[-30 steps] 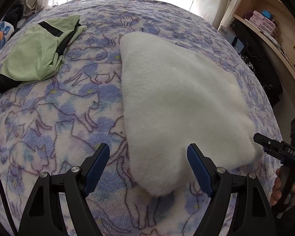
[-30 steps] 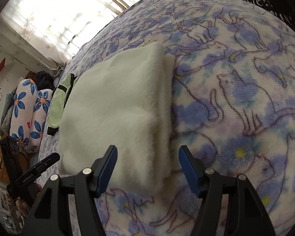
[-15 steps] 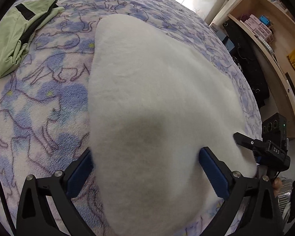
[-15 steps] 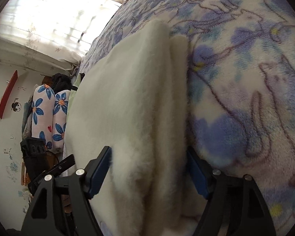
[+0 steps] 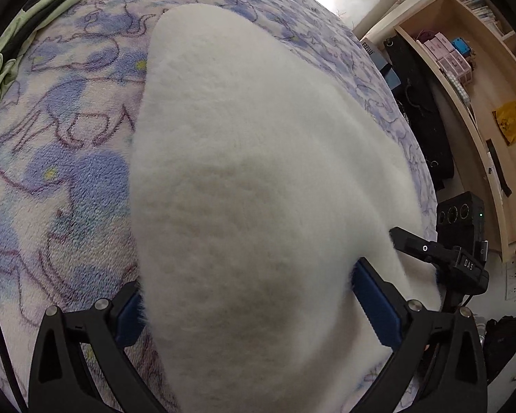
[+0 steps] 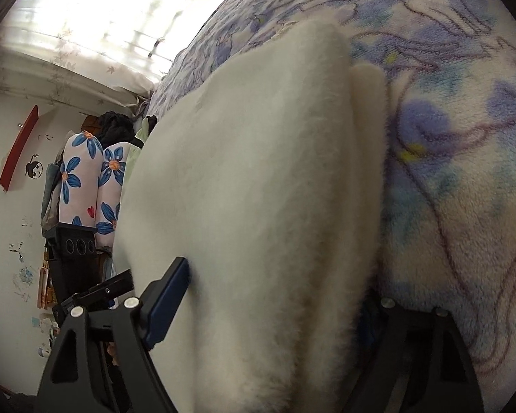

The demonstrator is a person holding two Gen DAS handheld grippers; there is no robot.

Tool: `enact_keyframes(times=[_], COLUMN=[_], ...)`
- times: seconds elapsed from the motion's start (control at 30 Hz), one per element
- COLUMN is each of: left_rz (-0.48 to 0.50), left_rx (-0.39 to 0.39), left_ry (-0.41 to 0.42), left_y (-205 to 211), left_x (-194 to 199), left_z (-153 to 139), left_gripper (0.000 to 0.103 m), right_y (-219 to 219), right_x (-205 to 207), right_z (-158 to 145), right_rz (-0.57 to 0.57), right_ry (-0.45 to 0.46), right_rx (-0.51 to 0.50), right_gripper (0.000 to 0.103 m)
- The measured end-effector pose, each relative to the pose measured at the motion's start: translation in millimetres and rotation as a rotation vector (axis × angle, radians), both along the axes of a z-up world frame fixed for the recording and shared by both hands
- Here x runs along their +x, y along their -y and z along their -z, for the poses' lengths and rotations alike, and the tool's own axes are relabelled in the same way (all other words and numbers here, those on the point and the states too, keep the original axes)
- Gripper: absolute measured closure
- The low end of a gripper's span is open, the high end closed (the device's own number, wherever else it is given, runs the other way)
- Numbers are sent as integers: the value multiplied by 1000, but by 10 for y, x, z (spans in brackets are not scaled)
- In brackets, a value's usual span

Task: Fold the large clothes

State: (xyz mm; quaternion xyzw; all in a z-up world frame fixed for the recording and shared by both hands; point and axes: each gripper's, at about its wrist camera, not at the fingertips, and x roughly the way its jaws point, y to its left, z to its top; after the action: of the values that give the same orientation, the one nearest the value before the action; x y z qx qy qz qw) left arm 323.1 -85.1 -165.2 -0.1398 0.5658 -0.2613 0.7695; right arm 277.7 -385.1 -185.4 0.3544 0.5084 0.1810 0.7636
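Left wrist view shows the white fleece garment (image 5: pixel 258 179), already folded into a thick pad, lying on the bed (image 5: pixel 62 158) near its edge beside the shelves. The left hand-held gripper (image 5: pixel 244 304) stands wide, one blue pad at each side of the garment's near corner, not visibly pinching it. The right hand-held gripper (image 6: pixel 275 296) straddles the other near corner, also spread wide; its jaws have just been opening, as have the left's, with fleece between them. Taking both near corners at once would, I judge, let the person lift that end evenly and carry it over for another fold.

Pile hides the left pad's face in the left view, and the right view's right-hand pad is buried under fleece, so contact there cannot be told. A green garment (image 5: pixel 13 44) is cut off at the frame's edge.
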Motion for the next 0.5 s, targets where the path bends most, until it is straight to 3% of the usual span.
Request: enact_keyframes(times=[0.07, 0.2, 0.33, 0.5], left_rz=[-6, -18, -21, -3], left_rx=[14, 54, 127, 247], left_ry=[6, 44, 128, 260], left_y=[62, 156, 234, 331], left_x=[11, -10, -125, -315], left_z=[-12, -79, -233, -475], left_gripper=[0, 5, 20, 37], right_y=[10, -23, -114, -317], right_x=[-17, -29, -67, -193], right_z=[3, -73, -246, -494], right_rz=[7, 21, 35, 52], right_ry=[8, 19, 43, 84], right_rx=[16, -20, -84, -131], right_gripper=[33, 43, 55, 59])
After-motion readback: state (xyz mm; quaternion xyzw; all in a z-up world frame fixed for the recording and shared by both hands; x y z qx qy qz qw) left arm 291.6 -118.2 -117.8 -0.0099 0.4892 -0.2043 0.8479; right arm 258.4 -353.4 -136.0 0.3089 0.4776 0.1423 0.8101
